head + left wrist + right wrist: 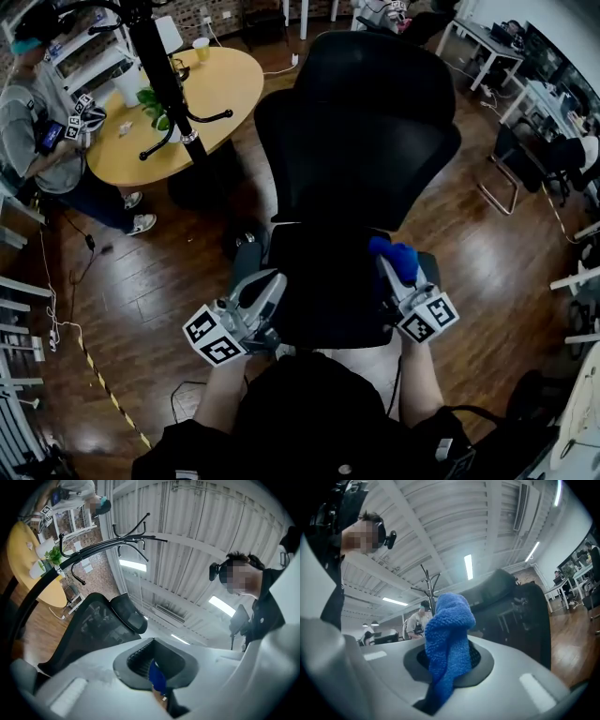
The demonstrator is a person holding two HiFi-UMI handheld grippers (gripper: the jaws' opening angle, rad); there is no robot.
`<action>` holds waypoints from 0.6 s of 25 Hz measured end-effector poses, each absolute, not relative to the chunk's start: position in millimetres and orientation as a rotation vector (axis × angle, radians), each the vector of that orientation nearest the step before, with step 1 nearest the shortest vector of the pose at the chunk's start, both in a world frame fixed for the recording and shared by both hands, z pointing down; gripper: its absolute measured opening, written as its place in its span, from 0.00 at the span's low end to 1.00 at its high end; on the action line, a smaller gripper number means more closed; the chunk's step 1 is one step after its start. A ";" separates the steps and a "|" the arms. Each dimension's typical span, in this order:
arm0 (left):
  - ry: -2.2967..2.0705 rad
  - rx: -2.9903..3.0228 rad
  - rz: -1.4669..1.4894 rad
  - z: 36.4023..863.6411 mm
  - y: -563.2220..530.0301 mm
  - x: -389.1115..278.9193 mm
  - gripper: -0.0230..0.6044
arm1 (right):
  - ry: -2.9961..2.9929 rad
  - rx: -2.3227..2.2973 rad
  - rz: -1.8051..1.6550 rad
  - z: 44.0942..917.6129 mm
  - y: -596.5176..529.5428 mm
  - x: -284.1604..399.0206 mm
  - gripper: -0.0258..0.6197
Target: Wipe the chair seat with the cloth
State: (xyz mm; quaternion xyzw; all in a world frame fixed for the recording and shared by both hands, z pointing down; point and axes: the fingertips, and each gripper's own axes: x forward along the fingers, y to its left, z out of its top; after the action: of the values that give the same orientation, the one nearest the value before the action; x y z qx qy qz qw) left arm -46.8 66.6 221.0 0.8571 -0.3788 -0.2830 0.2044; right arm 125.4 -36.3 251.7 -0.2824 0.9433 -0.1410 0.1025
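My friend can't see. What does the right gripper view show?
A fluffy blue cloth is pinched in the grey jaws of the right gripper and sticks up in the middle of the picture. Behind it are a black chair, a coat rack and a white ceiling with strip lights.

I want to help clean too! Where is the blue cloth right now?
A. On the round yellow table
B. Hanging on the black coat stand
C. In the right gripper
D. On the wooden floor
C: the blue cloth sticks up from between the jaws of the right gripper, which are shut on it, over the right side of the chair.
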 end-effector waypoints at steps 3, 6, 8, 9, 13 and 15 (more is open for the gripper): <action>-1.123 2.298 -0.759 230.8 38.5 -66.1 0.02 | 2.810 -0.873 -0.596 293.1 -97.4 93.1 0.10; -1.179 2.207 -0.739 269.4 18.2 -76.1 0.02 | 2.873 -0.873 -0.690 358.7 -141.8 54.3 0.10; -1.193 2.145 -0.736 304.1 13.5 -74.6 0.02 | 2.952 -0.860 -0.745 415.6 -157.6 24.5 0.10; -1.196 2.118 -0.731 322.2 12.1 -71.9 0.02 | 2.994 -0.854 -0.779 446.7 -162.6 10.1 0.10; -1.220 2.036 -0.714 386.3 -12.2 -76.1 0.02 | 3.160 -0.833 -0.907 573.2 -197.7 -56.0 0.10; -1.244 2.003 -0.700 410.2 -27.9 -82.9 0.02 | 3.241 -0.825 -0.957 623.3 -216.4 -88.6 0.10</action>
State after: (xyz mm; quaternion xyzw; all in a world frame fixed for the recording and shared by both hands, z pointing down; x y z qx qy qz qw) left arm -82.9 -27.9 410.2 0.7674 -0.4767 -0.2683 0.3346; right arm -88.6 -216.4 623.3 -0.2339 0.9185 -0.2711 -0.1676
